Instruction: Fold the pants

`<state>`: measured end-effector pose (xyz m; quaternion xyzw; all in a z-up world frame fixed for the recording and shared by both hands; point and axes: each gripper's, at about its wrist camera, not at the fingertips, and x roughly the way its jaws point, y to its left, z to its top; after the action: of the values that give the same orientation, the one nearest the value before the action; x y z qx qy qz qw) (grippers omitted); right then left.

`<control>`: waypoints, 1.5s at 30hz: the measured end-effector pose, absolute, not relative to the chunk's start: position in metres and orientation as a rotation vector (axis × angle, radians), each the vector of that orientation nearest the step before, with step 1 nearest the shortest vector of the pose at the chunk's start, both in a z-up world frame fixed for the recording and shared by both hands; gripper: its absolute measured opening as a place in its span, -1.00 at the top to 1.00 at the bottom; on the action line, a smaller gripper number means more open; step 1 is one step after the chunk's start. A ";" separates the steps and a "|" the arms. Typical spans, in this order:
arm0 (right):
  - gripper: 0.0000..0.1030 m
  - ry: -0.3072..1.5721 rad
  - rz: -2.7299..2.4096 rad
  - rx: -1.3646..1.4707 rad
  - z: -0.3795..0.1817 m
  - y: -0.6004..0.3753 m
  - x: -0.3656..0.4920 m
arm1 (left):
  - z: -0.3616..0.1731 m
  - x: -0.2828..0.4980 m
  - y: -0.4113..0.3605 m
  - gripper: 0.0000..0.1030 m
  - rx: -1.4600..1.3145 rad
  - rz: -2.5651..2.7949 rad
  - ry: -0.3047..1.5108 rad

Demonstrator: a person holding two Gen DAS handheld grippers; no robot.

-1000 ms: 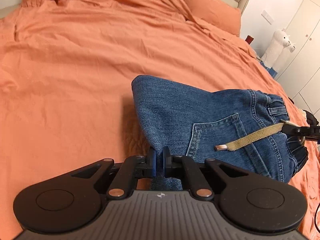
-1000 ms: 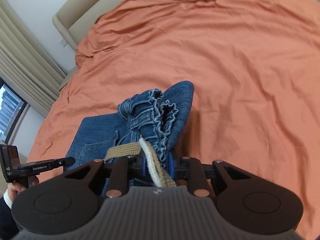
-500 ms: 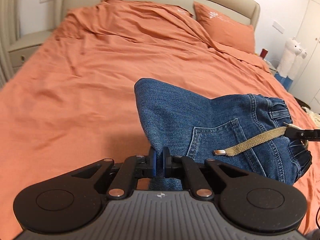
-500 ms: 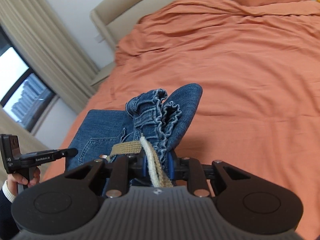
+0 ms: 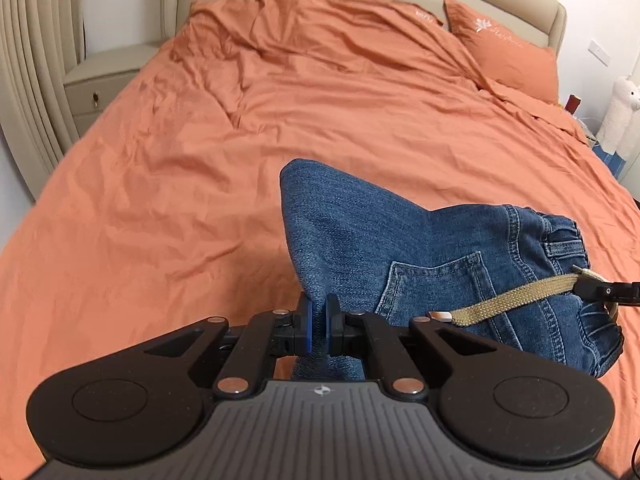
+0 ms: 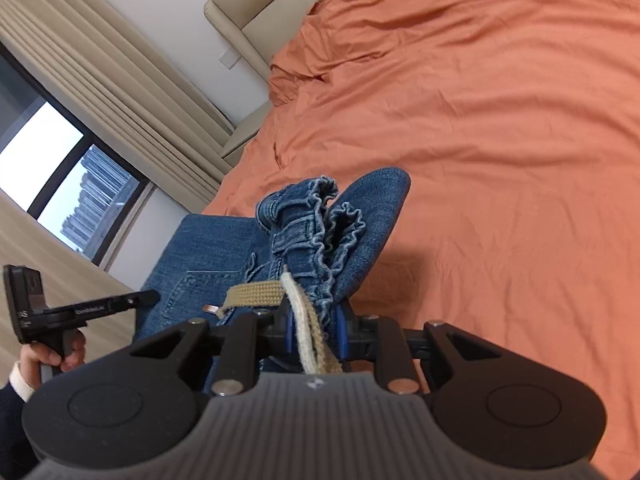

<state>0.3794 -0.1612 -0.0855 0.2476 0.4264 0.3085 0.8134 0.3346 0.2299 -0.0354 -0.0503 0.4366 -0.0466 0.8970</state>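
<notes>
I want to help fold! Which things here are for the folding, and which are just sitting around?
For the folding:
- blue denim pants with tan woven belt
- left gripper, shut on the denim
- right gripper, shut on the ruffled waistband
- orange bedsheet underneath

Just sitting around:
- orange pillow
- white plush alpaca
- beige nightstand
- beige curtains

Left hand-held gripper [image 5: 319, 322] clamped on denim pants [image 5: 420, 248], lifted above orange bedsheet [image 5: 240, 140].

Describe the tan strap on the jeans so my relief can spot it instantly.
On the orange bed lie blue jeans, pinched by both grippers. Across their back pocket runs a woven tan belt from the gathered waistband. It is the only khaki thing on the denim, with a metal tip.
</notes>
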 end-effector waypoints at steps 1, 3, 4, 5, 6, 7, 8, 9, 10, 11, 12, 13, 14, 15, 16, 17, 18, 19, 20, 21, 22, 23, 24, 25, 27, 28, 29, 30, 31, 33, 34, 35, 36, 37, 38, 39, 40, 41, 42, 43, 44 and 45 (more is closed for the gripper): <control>0.69 0.922 0.649 0.533 -0.094 -0.162 0.383 | -0.043 0.338 0.232 0.89 -0.117 -0.104 0.911; 0.69 0.945 0.630 0.534 -0.110 -0.162 0.389 | -0.059 0.343 0.232 0.89 -0.122 -0.108 0.928; 0.69 0.956 0.621 0.534 -0.117 -0.162 0.392 | -0.067 0.346 0.231 0.89 -0.120 -0.112 0.937; 0.69 0.966 0.614 0.534 -0.123 -0.163 0.395 | -0.074 0.350 0.230 0.89 -0.116 -0.115 0.948; 0.69 0.973 0.610 0.529 -0.129 -0.163 0.397 | -0.082 0.352 0.230 0.89 -0.111 -0.114 0.958; 0.69 0.982 0.608 0.523 -0.135 -0.164 0.399 | -0.088 0.354 0.231 0.89 -0.108 -0.109 0.965; 0.69 0.990 0.607 0.520 -0.141 -0.165 0.400 | -0.094 0.357 0.234 0.89 -0.114 -0.104 0.974; 0.69 0.995 0.607 0.519 -0.146 -0.167 0.402 | -0.099 0.361 0.239 0.89 -0.129 -0.102 0.987; 0.69 0.999 0.606 0.518 -0.151 -0.169 0.404 | -0.104 0.363 0.243 0.88 -0.143 -0.101 1.000; 0.69 1.005 0.603 0.520 -0.157 -0.170 0.407 | -0.108 0.365 0.246 0.88 -0.154 -0.108 1.010; 0.69 1.014 0.594 0.526 -0.163 -0.171 0.410 | -0.111 0.367 0.247 0.87 -0.155 -0.114 1.016; 0.69 1.019 0.590 0.524 -0.169 -0.171 0.412 | -0.114 0.367 0.247 0.87 -0.152 -0.116 1.022; 0.69 1.021 0.585 0.514 -0.174 -0.171 0.414 | -0.117 0.369 0.247 0.85 -0.152 -0.115 1.029; 0.69 1.027 0.577 0.506 -0.179 -0.169 0.416 | -0.120 0.369 0.247 0.78 -0.156 -0.111 1.040; 0.69 1.034 0.570 0.503 -0.184 -0.171 0.415 | -0.123 0.370 0.247 0.72 -0.162 -0.109 1.051; 0.69 1.042 0.561 0.504 -0.188 -0.172 0.416 | -0.125 0.370 0.247 0.62 -0.166 -0.103 1.054; 0.66 1.048 0.554 0.500 -0.191 -0.172 0.416 | -0.125 0.369 0.248 0.50 -0.166 -0.094 1.048; 0.55 1.048 0.550 0.482 -0.190 -0.171 0.415 | -0.123 0.368 0.249 0.47 -0.166 -0.087 1.042; 0.47 1.041 0.546 0.447 -0.187 -0.170 0.415 | -0.121 0.367 0.250 0.42 -0.167 -0.081 1.036; 0.32 1.037 0.539 0.403 -0.183 -0.167 0.414 | -0.118 0.365 0.250 0.36 -0.165 -0.077 1.029; 0.25 1.033 0.531 0.372 -0.176 -0.165 0.413 | -0.115 0.362 0.250 0.33 -0.157 -0.070 1.020; 0.26 1.020 0.533 0.349 -0.169 -0.164 0.411 | -0.111 0.358 0.250 0.24 -0.143 -0.057 1.011; 0.27 0.999 0.528 0.323 -0.161 -0.163 0.410 | -0.106 0.353 0.248 0.19 -0.124 -0.051 0.997; 0.25 0.969 0.510 0.285 -0.151 -0.162 0.406 | -0.100 0.349 0.247 0.17 -0.102 -0.055 0.983; 0.25 0.896 0.492 0.192 -0.129 -0.156 0.396 | -0.088 0.336 0.241 0.17 -0.052 -0.080 0.955; 0.28 0.870 0.500 0.158 -0.120 -0.152 0.390 | -0.083 0.329 0.237 0.17 -0.025 -0.095 0.943; 0.31 0.856 0.510 0.131 -0.113 -0.147 0.383 | -0.077 0.320 0.232 0.17 0.005 -0.115 0.926; 0.32 0.847 0.518 0.100 -0.106 -0.140 0.375 | -0.073 0.310 0.226 0.14 0.031 -0.131 0.912; 0.32 0.838 0.520 0.073 -0.101 -0.132 0.366 | -0.070 0.300 0.222 0.12 0.050 -0.140 0.896; 0.32 0.815 0.534 0.036 -0.098 -0.121 0.346 | -0.070 0.283 0.214 0.05 0.062 -0.163 0.890; 0.32 0.803 0.539 0.020 -0.099 -0.117 0.337 | -0.071 0.274 0.211 0.06 0.058 -0.183 0.891; 0.32 0.793 0.544 -0.001 -0.102 -0.112 0.330 | -0.074 0.268 0.208 0.06 0.058 -0.200 0.893; 0.32 0.784 0.552 -0.019 -0.106 -0.107 0.324 | -0.078 0.262 0.205 0.06 0.063 -0.205 0.895; 0.33 0.785 0.554 -0.027 -0.111 -0.104 0.321 | -0.083 0.258 0.202 0.06 0.073 -0.207 0.901; 0.33 0.796 0.547 -0.031 -0.118 -0.100 0.319 | -0.090 0.255 0.200 0.08 0.086 -0.208 0.918; 0.34 0.803 0.535 -0.033 -0.125 -0.098 0.317 | -0.097 0.254 0.200 0.15 0.088 -0.202 0.941; 0.34 0.810 0.520 -0.034 -0.131 -0.098 0.315 | -0.106 0.254 0.201 0.17 0.085 -0.194 0.960; 0.34 0.817 0.510 -0.040 -0.138 -0.099 0.315 | -0.115 0.253 0.203 0.19 0.088 -0.186 0.983; 0.36 0.827 0.507 -0.039 -0.145 -0.100 0.315 | -0.123 0.254 0.203 0.21 0.098 -0.182 1.002; 0.36 0.838 0.504 -0.030 -0.151 -0.101 0.316 | -0.130 0.254 0.205 0.21 0.098 -0.178 1.019; 0.36 0.848 0.504 -0.010 -0.156 -0.103 0.317 | -0.134 0.254 0.206 0.21 0.090 -0.177 1.029; 0.36 0.862 0.500 0.012 -0.160 -0.105 0.319 | -0.136 0.255 0.206 0.21 0.092 -0.177 1.033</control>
<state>0.3188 -0.1050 -0.1596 0.0058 0.4135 0.2400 0.8783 0.2552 0.2060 -0.1365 0.0438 0.4930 -0.0843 0.8648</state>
